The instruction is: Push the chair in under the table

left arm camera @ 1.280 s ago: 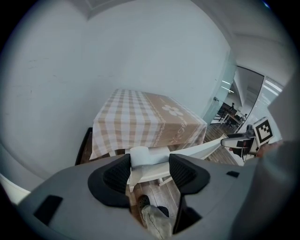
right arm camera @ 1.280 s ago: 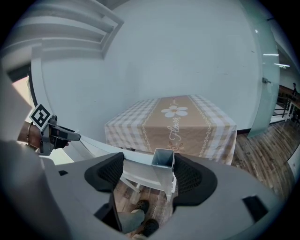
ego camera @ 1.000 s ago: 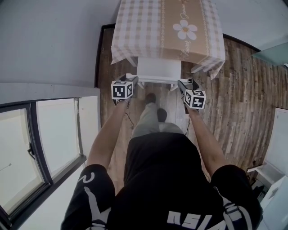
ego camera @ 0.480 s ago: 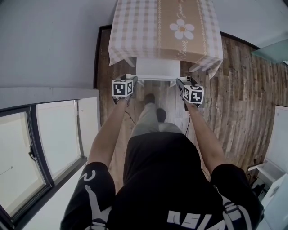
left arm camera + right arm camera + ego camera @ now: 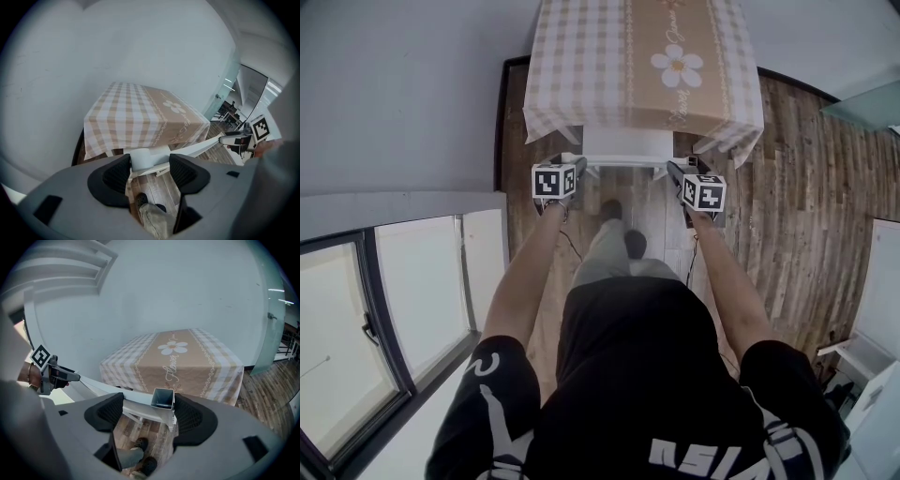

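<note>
The white chair (image 5: 628, 142) stands with most of its seat under the table (image 5: 581, 66), which wears a checked beige cloth with a daisy print. Only the seat's rear strip and the top rail of the chair back (image 5: 623, 162) show. My left gripper (image 5: 578, 166) is at the rail's left end and my right gripper (image 5: 677, 171) at its right end. In the left gripper view the round post end (image 5: 144, 159) sits between the open jaws of the left gripper (image 5: 150, 171), against the left pad. In the right gripper view the square tube end (image 5: 162, 398) lies beside the right pad of the right gripper (image 5: 147, 411), whose jaws are wide apart.
A grey wall (image 5: 403, 84) runs along the table's left side, with a window (image 5: 403, 300) below it. Wooden floor (image 5: 797, 187) spreads to the right, and white furniture (image 5: 862, 366) stands at the lower right. The person's legs and shoes (image 5: 614, 211) are just behind the chair.
Both grippers have moved forward with the chair back. The chair has slid further under the table, so less of its seat shows.
</note>
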Motion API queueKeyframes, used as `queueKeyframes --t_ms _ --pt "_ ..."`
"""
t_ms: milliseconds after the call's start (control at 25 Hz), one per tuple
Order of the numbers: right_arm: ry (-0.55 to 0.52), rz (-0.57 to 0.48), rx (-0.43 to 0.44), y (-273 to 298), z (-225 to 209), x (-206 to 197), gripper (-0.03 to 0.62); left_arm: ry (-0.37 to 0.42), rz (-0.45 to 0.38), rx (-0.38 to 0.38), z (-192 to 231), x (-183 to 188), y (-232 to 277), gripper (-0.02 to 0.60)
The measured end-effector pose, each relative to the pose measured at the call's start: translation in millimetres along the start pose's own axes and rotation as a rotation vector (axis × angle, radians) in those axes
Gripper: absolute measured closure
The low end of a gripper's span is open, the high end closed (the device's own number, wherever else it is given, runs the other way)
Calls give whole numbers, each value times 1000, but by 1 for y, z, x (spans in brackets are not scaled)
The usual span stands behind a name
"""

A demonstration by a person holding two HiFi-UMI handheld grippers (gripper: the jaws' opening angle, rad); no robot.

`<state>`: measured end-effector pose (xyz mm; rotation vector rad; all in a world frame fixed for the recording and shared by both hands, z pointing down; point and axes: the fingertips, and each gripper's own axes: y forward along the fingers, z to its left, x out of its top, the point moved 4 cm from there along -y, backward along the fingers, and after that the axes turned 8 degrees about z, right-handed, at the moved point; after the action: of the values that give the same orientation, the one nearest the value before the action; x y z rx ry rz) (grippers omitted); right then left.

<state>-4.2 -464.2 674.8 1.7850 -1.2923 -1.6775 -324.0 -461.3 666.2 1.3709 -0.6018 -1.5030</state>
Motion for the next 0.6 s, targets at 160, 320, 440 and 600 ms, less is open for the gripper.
queueKeyframes --t_ms 160,320,440,600 --pt "0 7 -2 5 -3 6 237 2 -2 3 2 8 3 308" --pt "2 4 -1 12 -5 15 237 9 9 2 5 19 7 308" --pt "4 1 -4 16 -7 22 237 11 11 5 8 27 10 308" --pt "5 5 -1 23 -11 32 237 11 13 8 11 37 15 308"
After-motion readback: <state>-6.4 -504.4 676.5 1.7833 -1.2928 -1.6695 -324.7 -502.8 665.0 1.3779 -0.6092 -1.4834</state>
